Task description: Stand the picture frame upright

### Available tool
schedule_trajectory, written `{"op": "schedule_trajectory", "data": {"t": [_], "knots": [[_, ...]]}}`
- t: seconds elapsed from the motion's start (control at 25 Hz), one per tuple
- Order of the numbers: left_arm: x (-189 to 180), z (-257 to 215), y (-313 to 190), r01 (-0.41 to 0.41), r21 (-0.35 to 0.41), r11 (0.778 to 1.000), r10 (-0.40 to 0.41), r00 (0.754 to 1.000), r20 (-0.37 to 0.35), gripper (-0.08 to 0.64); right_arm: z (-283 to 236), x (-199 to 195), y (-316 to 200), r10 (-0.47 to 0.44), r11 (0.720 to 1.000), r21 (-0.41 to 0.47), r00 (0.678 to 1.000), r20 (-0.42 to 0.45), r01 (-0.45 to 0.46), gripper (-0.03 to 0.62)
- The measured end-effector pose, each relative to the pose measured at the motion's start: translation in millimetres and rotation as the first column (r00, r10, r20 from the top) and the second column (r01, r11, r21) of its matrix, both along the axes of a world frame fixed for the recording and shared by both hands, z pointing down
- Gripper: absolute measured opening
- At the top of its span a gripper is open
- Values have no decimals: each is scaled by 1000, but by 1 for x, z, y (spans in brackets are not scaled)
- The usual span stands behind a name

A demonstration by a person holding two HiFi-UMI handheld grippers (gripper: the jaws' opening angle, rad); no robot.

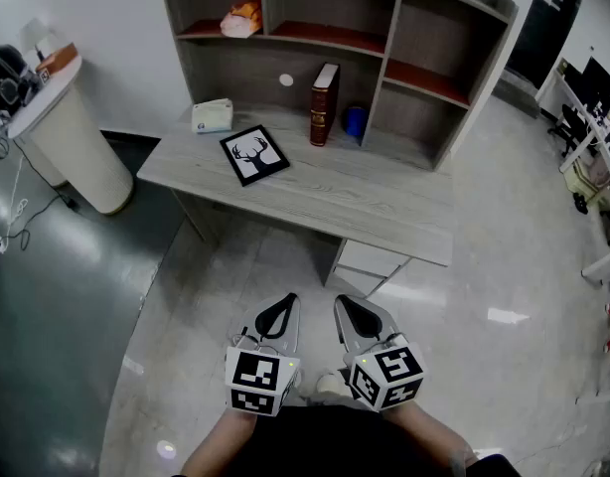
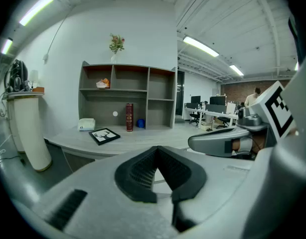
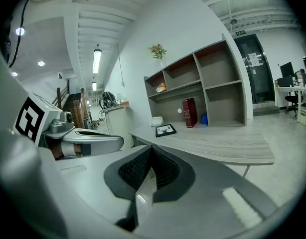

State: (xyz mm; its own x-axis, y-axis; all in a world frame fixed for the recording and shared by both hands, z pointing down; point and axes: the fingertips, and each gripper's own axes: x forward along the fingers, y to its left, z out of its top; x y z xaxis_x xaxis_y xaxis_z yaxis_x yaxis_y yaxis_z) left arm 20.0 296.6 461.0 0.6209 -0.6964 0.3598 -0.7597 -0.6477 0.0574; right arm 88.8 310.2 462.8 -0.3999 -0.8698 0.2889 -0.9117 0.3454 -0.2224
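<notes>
Two grippers sit low in the head view, side by side above the pale floor and well short of the desk. The left gripper (image 1: 288,301) and the right gripper (image 1: 342,303) each have their jaws pressed together on nothing. Their marker cubes carry black-and-white square patterns (codes, not letters).

The picture frame (image 1: 255,154) lies flat and face up on the grey wooden desk (image 1: 384,212), near its left end. It is black-edged and shows a black antlered deer head on white.

Just behind the frame, to the left, sits a pale box (image 1: 213,115) whose print is too small to read. To the frame's right a dark red book (image 1: 324,90) stands upright inside the shelf unit (image 1: 439,87). Its gilt spine lettering is illegible. A blue cup (image 1: 355,121) stands beside the book. An orange-and-white object (image 1: 242,19) rests on an upper shelf.

In the right gripper view a green sign (image 3: 241,32) hangs above the far door, its characters too small to make out.
</notes>
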Motion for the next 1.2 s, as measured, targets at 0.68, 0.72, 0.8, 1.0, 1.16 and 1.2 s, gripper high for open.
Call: {"op": "schedule_trajectory", "data": {"t": [0.68, 0.72, 0.8, 1.0, 1.16, 1.2], "knots": [[19, 0, 9, 15, 13, 1000, -15, 1000, 7, -5, -3, 12, 5, -40, 999, 20, 999, 37, 39, 2], [22, -1, 9, 18, 15, 1000, -18, 1000, 9, -5, -3, 15, 5, -41, 999, 19, 999, 35, 40, 2], [26, 1, 11, 28, 16, 999, -28, 999, 15, -5, -1, 19, 6, -45, 999, 18, 998, 34, 44, 2], [32, 12, 17, 69, 5, 998, -69, 997, 25, -5, 5, 24, 9, -72, 997, 18, 997, 23, 71, 2], [30, 15, 20, 98, -7, 995, -97, 994, 41, -5, 8, 24, 9, -89, 996, 4, 996, 22, 89, 2], [28, 14, 18, 107, -7, 994, -106, 993, 41, -6, 8, 23, 8, -93, 996, 4, 995, 22, 93, 2]]}}
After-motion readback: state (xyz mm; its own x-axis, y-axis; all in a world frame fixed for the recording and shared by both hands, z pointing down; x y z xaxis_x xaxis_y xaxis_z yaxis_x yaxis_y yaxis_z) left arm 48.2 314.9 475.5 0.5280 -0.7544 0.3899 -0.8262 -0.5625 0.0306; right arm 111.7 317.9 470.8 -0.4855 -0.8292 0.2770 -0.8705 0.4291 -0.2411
